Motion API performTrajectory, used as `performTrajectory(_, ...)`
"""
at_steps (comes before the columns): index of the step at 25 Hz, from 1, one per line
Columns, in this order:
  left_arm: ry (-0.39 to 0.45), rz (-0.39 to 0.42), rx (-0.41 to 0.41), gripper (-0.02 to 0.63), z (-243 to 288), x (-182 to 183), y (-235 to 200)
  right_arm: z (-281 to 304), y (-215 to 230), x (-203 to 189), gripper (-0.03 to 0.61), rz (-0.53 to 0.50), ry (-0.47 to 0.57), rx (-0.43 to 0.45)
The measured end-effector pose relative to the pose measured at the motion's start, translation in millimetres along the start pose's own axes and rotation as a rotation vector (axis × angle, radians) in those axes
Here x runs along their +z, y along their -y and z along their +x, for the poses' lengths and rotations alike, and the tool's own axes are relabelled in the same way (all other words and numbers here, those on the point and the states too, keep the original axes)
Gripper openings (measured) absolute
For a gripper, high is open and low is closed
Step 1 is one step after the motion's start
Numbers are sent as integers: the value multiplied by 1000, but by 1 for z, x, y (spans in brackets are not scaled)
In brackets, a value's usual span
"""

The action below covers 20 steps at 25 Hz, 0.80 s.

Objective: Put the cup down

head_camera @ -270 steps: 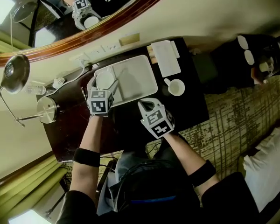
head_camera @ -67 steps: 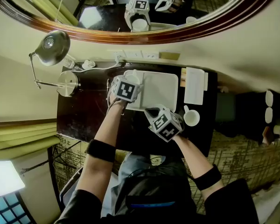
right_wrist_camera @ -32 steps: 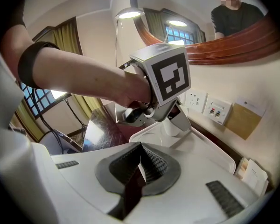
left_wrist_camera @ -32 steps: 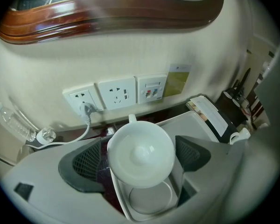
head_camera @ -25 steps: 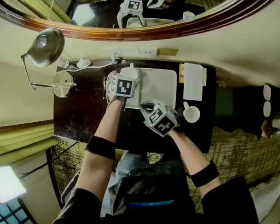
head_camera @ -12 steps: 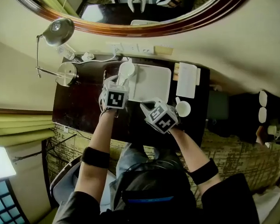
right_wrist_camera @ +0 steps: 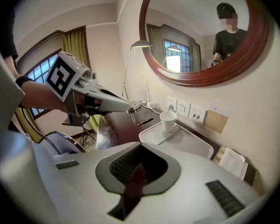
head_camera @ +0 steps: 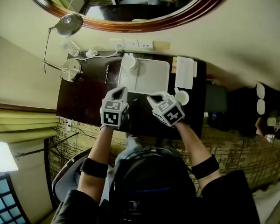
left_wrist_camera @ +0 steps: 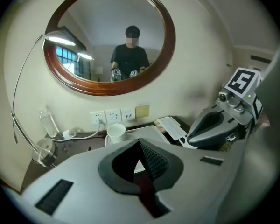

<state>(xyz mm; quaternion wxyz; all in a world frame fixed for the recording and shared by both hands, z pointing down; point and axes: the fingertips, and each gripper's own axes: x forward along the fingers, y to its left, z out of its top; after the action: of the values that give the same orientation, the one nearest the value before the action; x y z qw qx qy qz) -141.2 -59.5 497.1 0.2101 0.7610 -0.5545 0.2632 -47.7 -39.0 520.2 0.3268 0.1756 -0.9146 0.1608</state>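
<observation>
left gripper (left_wrist_camera: 141,158), its jaws just closed on nothing, hangs above the dark desk (head_camera: 84,99). right gripper (right_wrist_camera: 137,169), level beside it, is likewise clenched and empty. beyond them the white cup (head_camera: 129,62) stands upright on the white tray (head_camera: 151,76), in the corner nearest the wall sockets (head_camera: 130,44), well apart from both grippers. by the look of it the put-down is done: cup set, no grip on it, nothing of the task left. a second cup (head_camera: 181,97) sits on the desk, right of the tray.
</observation>
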Motion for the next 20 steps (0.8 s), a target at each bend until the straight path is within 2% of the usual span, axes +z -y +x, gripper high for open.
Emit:
performTrajectory(9,74,-76,-68,2,-35,-20,-10,-8,-19,-2,6,43,23,-87)
performTrajectory(16,60,-104,-141,2,-55,-31,-9,-14,-26,-18,6,89,20,-134)
performTrajectory(20,56,-91,-145,2,-59,-41,-9,-16,-28,-28,6,114,18,-137)
